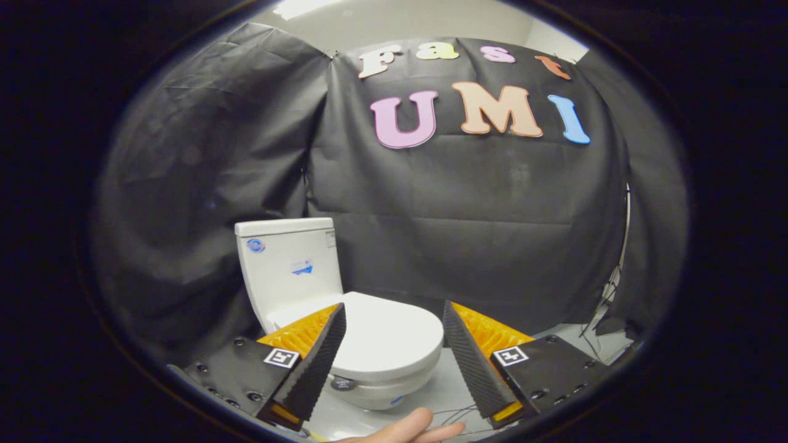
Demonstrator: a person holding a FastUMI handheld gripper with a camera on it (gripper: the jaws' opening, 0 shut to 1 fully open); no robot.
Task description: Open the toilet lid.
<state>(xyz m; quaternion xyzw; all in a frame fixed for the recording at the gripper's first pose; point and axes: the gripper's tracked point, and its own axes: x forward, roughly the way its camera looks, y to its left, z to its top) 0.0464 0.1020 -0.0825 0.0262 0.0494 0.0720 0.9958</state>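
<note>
A white toilet [345, 307] stands against the black cloth wall, its lid [385, 335] down flat. The gripper [394, 329] hangs released, fingers spread wide above the lid. A hand [409, 431] shows beneath.

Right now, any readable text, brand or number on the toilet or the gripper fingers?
None readable.
Round blue sticker on the tank: too small to read.
Blue-and-white sticker on the tank: blurred.
Dark round tag on the bowl front: unreadable.
Square markers on the fingers: black-and-white patterns, no words.
The gripper is open, the closed toilet lid just ahead between its fingers.
</note>
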